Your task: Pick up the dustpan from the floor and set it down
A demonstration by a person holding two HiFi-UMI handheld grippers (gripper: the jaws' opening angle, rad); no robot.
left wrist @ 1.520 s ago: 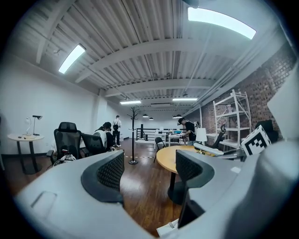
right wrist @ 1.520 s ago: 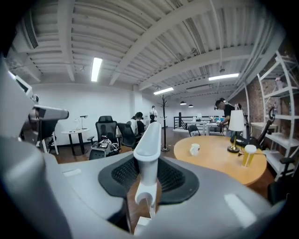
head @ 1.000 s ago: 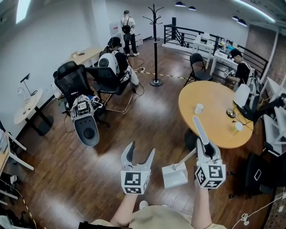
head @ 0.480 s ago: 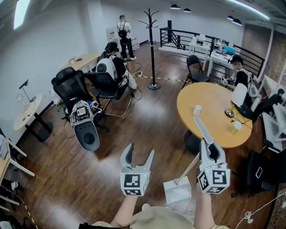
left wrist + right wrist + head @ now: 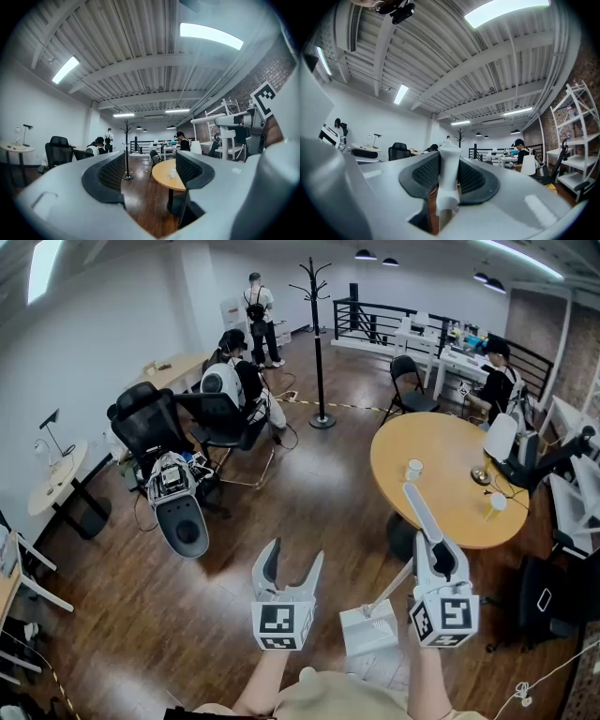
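The dustpan is white, with a long handle (image 5: 419,507) and a boxy pan (image 5: 368,628). It hangs above the wooden floor, close in front of my body. My right gripper (image 5: 434,557) is shut on the handle, which sticks up and away past the jaws. In the right gripper view the handle (image 5: 448,190) stands pinched between the two dark pads. My left gripper (image 5: 294,555) is held level to the left of the pan. It is open and empty, and the left gripper view shows only the room between its jaws (image 5: 150,172).
A round wooden table (image 5: 450,486) with a cup (image 5: 413,468) stands just ahead on the right. A coat stand (image 5: 320,343) is farther back. Black office chairs (image 5: 148,423) and a grey machine (image 5: 184,514) are on the left. Several people sit or stand around the room.
My right gripper has risen slightly with the dustpan, and the hanging pan has swung a little nearer my body. The left gripper has stayed where it was.
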